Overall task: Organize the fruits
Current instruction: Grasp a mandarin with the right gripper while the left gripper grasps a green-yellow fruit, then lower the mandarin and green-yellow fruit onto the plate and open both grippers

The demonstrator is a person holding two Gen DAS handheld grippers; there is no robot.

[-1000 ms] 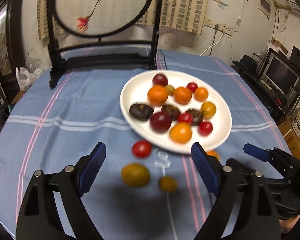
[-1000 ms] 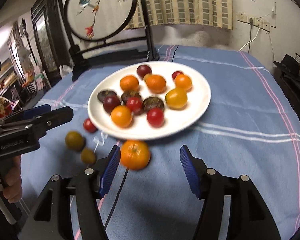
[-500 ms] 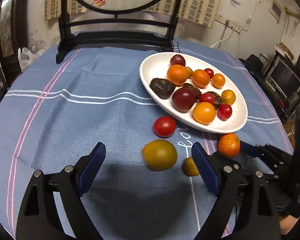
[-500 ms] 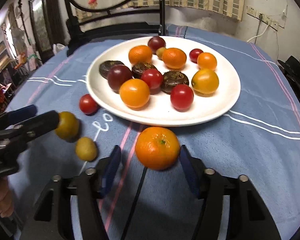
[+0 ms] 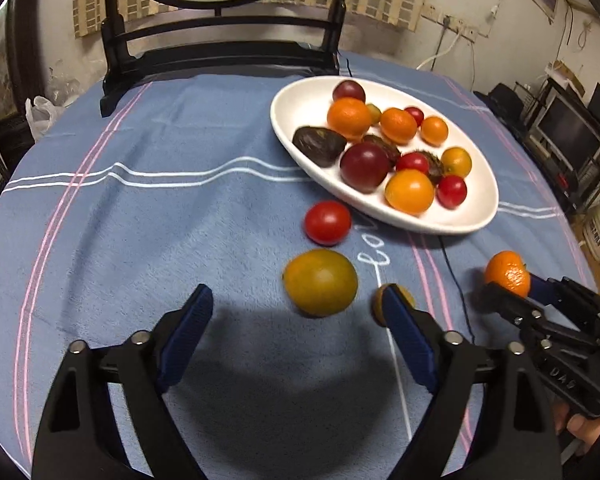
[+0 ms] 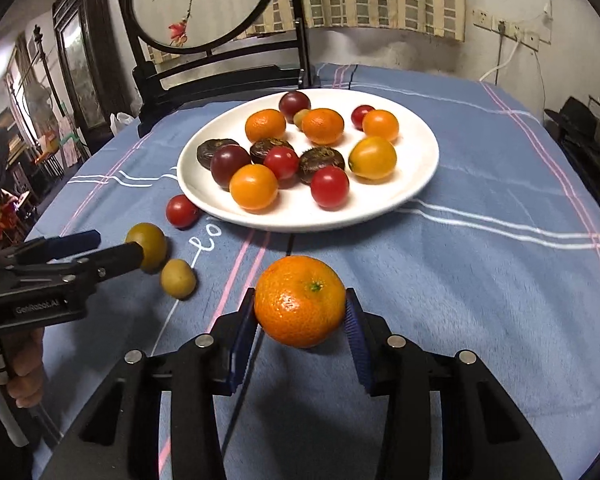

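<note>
My right gripper is shut on a mandarin and holds it just above the blue cloth, in front of the white plate of several fruits. The mandarin also shows in the left wrist view, as does the plate. My left gripper is open and empty, low over the cloth. A yellow-green tomato lies just ahead between its fingers. A small yellow fruit sits partly behind the right finger. A red tomato lies by the plate's rim.
A dark wooden screen stand with a round embroidered panel stands at the table's far edge. A thin black cable runs across the cloth near the plate. Shelves with a monitor are off the right side.
My right gripper has closed on the mandarin and lifted it slightly. My left gripper has moved down and closer to the yellow-green tomato.
</note>
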